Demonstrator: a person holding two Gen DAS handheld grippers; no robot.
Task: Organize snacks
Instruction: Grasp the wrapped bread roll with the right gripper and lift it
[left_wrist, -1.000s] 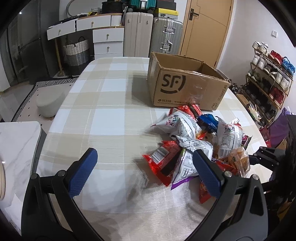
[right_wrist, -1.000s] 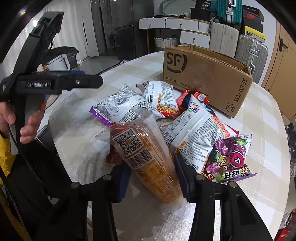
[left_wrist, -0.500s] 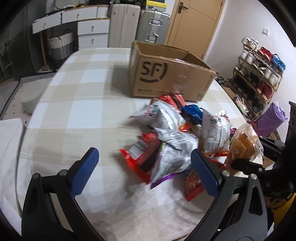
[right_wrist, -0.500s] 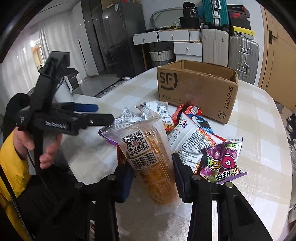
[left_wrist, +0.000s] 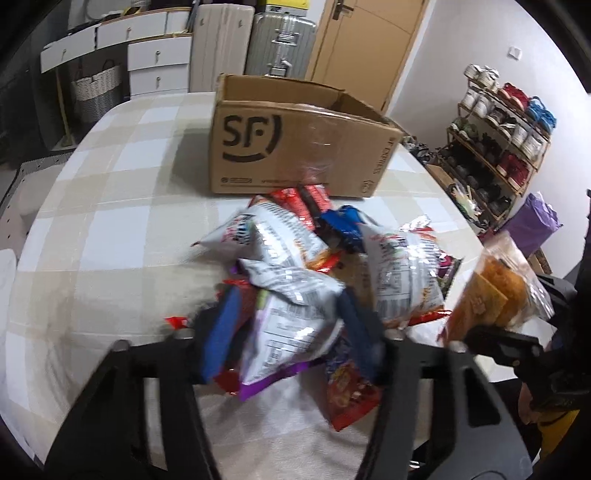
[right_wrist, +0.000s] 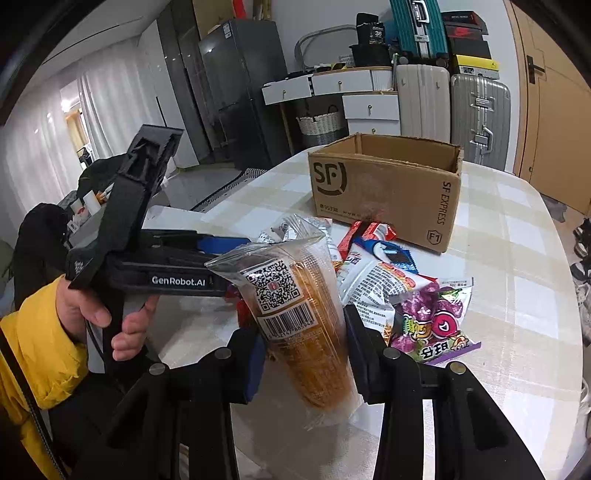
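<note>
A pile of snack bags (left_wrist: 332, 266) lies on the checked table (left_wrist: 110, 221) in front of an open SF cardboard box (left_wrist: 295, 147). My left gripper (left_wrist: 288, 332) is down in the pile with its jaws closing. A silver and purple bag (left_wrist: 295, 317) sits between the blue pads (left_wrist: 221, 332), and the left pad still stands off it. My right gripper (right_wrist: 306, 350) is shut on a clear bag of orange snacks (right_wrist: 295, 314) with a QR label, held tilted above the table. That bag (left_wrist: 495, 291) also shows at the right of the left wrist view.
The box (right_wrist: 384, 192) stands open-topped behind the pile. A purple candy bag (right_wrist: 432, 325) and a white bag (right_wrist: 376, 284) lie right of the held bag. A hand in a yellow sleeve (right_wrist: 44, 332) holds the left gripper. Suitcases, drawers and a shoe rack (left_wrist: 498, 140) surround the table.
The left gripper moved forward into the pile and its wide jaws narrowed around the silver and purple bag. The right gripper lifted the clear orange-snack bag higher off the table.
</note>
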